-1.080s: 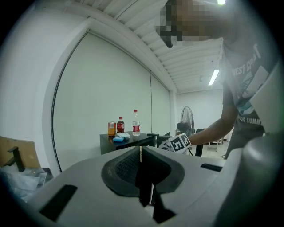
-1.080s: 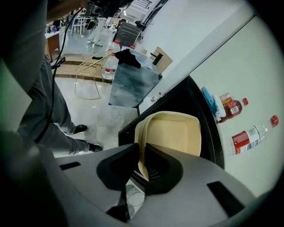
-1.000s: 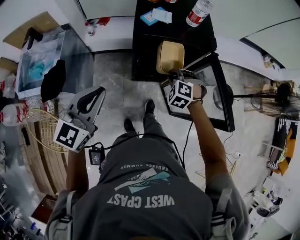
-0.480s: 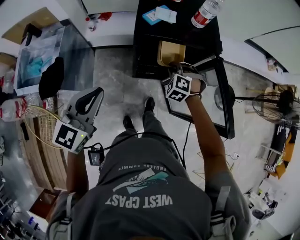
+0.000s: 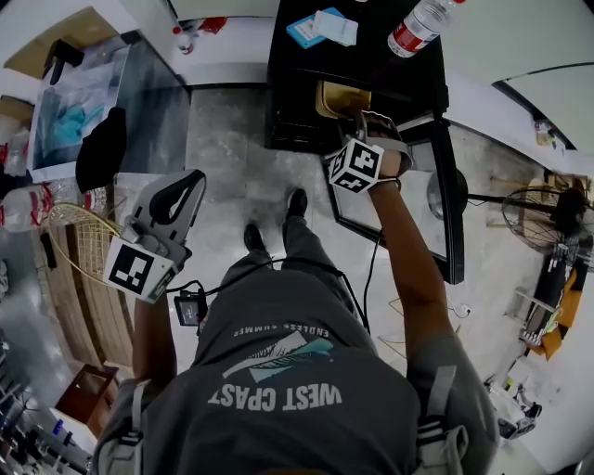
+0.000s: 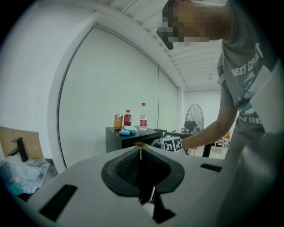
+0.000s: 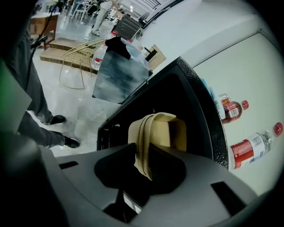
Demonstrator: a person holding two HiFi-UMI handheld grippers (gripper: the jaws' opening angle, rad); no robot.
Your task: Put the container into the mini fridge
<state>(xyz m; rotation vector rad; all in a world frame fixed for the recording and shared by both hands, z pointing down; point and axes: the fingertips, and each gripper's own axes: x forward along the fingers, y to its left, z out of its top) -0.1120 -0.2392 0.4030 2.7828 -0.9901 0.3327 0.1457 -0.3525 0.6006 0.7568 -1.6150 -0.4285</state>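
The tan container (image 5: 340, 98) lies inside the black mini fridge (image 5: 295, 119), and only its near part shows under the fridge top. In the right gripper view the container (image 7: 163, 131) stands on edge in the dark fridge opening. My right gripper (image 5: 358, 128) is at the fridge mouth. Its jaws (image 7: 143, 156) are opening, with the container's rim still between them. The fridge door (image 5: 447, 199) hangs wide open to the right. My left gripper (image 5: 186, 190) is held low at the left, far from the fridge. It is shut (image 6: 140, 149) on nothing.
Bottles (image 5: 419, 22) and a blue pack (image 5: 307, 32) lie on the fridge top. A glass cabinet (image 5: 148, 93) stands left of the fridge, with a wire basket (image 5: 79, 246) nearer. A fan (image 5: 548, 206) stands at right. The person's feet (image 5: 295, 206) are before the fridge.
My right gripper has pushed the container deeper into the fridge, so less of it shows under the fridge top. The left gripper has hardly moved.
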